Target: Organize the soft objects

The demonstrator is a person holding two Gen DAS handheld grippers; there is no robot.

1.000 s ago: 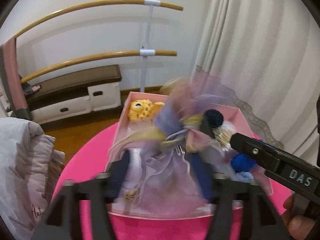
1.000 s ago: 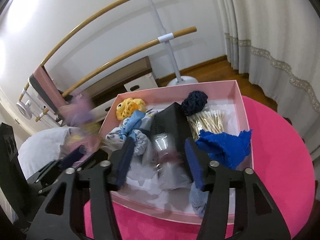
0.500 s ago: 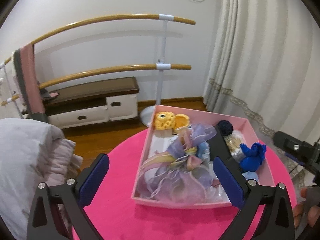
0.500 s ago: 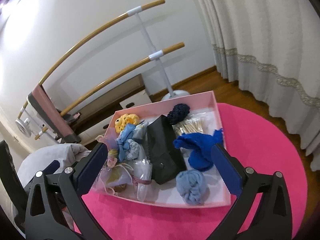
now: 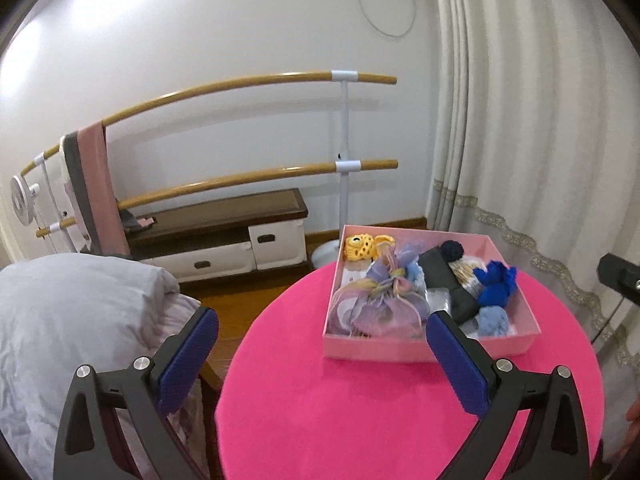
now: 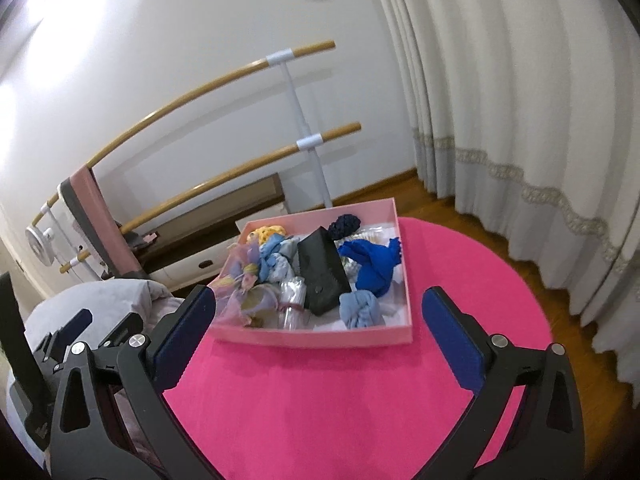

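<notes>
A pink box sits on a round pink table. In it lie a purple organza pouch, a yellow crochet toy, a black pouch, a bright blue cloth, a light blue roll and a dark navy ball. My left gripper is open and empty, held back above the table's near side. My right gripper is open and empty, just before the box's near wall.
A grey-white padded garment lies to the left of the table. Wooden ballet bars and a low bench with drawers stand by the wall. Curtains hang at the right. The other gripper shows at the left edge.
My left gripper let go of the purple pouch, which now lies in the box. Both grippers opened and pulled back and up from the box.
</notes>
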